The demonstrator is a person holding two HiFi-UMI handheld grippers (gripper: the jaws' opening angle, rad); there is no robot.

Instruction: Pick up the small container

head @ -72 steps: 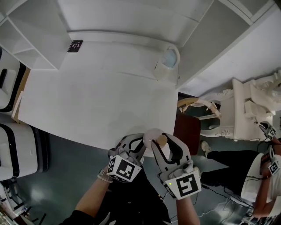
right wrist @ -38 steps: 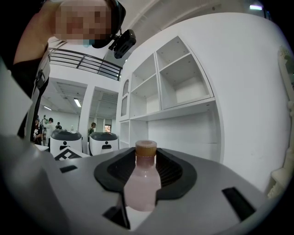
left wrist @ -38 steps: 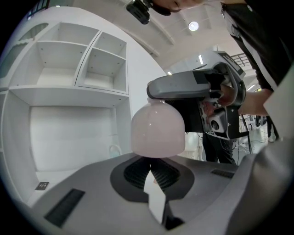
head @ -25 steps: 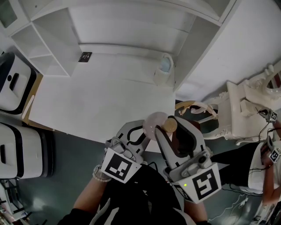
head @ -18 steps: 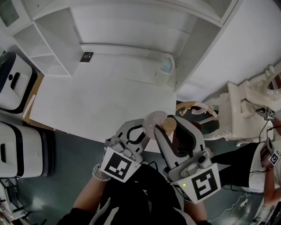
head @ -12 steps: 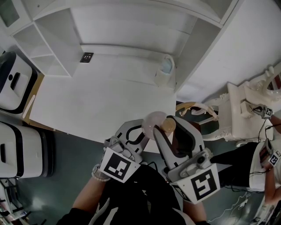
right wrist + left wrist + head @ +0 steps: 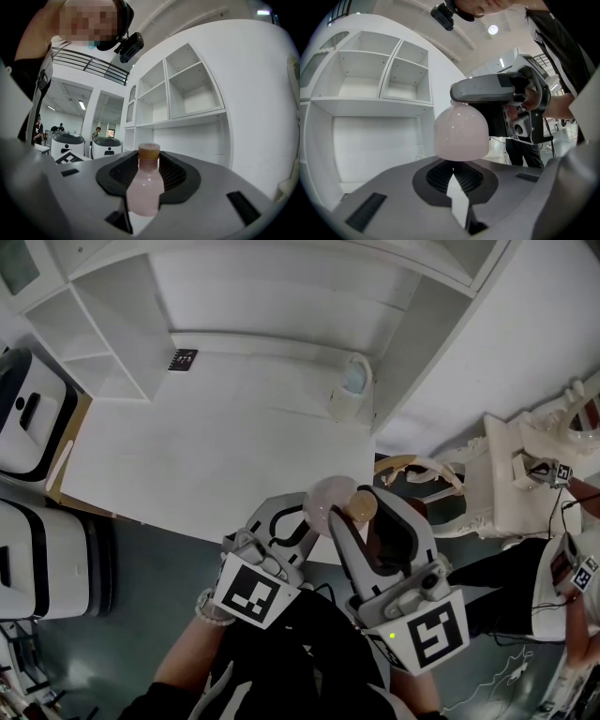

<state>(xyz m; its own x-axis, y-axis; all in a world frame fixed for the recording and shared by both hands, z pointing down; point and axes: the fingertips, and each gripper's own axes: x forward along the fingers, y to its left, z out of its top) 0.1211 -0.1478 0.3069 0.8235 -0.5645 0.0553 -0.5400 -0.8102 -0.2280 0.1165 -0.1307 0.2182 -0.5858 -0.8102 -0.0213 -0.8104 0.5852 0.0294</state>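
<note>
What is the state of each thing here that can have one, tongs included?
pink bottle: closed, gripped between the right tongs, off the desk.
pink dome: off the bottle, apparently pinched by its rim at the left tongs' tips.
white jar: upright at the desk's back corner, untouched.
left tongs: shut on the dome.
right tongs: shut on the bottle.

A plain white counter (image 7: 206, 446) is shown, backed by white open shelving (image 7: 94, 343). A dark grey floor (image 7: 141, 596) and ornate white carved furniture (image 7: 520, 488) are seen alongside.
</note>
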